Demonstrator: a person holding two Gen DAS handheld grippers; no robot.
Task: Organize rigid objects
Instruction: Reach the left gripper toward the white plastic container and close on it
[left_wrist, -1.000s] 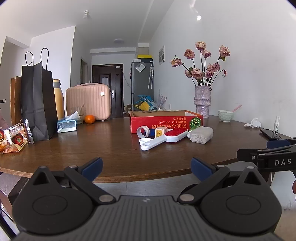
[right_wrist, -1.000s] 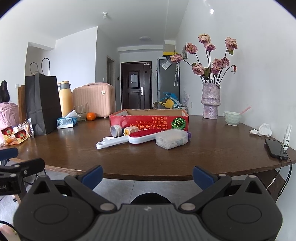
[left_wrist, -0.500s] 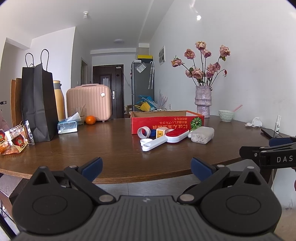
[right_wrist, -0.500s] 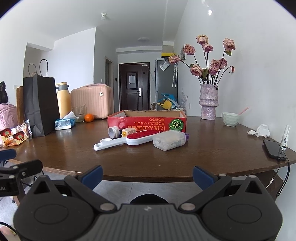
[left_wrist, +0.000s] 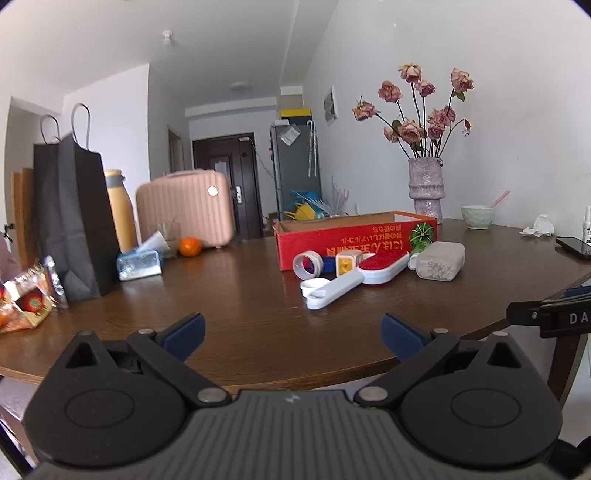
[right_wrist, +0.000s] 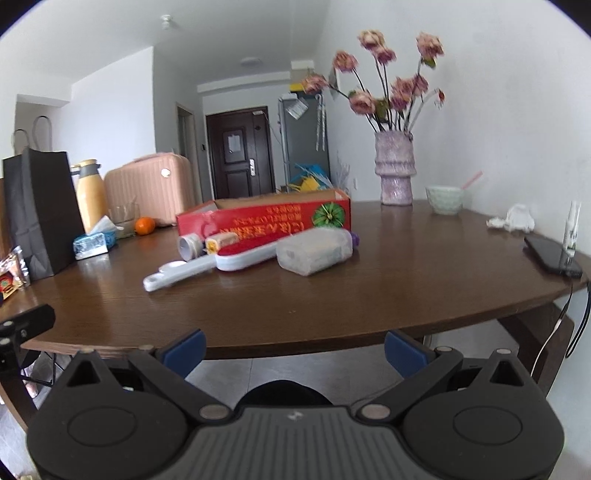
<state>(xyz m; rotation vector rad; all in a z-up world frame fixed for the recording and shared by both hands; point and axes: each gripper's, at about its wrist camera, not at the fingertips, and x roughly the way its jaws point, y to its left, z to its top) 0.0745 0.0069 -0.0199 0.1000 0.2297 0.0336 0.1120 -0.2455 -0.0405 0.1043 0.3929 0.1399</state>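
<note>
A red cardboard box (left_wrist: 354, 236) (right_wrist: 266, 218) stands open on the brown table (left_wrist: 240, 317). In front of it lie a tape roll (left_wrist: 307, 264), a small yellow and white block (left_wrist: 345, 263), a white brush with a red pad (left_wrist: 380, 266) (right_wrist: 243, 256), a white cap (left_wrist: 314, 285) and a clear container of granules (left_wrist: 440, 261) (right_wrist: 314, 250). My left gripper (left_wrist: 291, 332) is open and empty above the table's near edge. My right gripper (right_wrist: 293, 349) is open and empty, just short of the table edge.
A black paper bag (left_wrist: 74, 218), yellow flask (left_wrist: 120, 210), pink case (left_wrist: 184, 210), tissue pack (left_wrist: 139, 260) and orange (left_wrist: 190, 246) stand at the left. A vase of flowers (left_wrist: 424, 192), bowl (left_wrist: 477, 216) and phone (right_wrist: 552, 254) are at the right. Snack packets (left_wrist: 29, 299) lie at the far left.
Both grippers have moved forward toward the table and risen a little; the objects look closer. Both stay open and empty.
</note>
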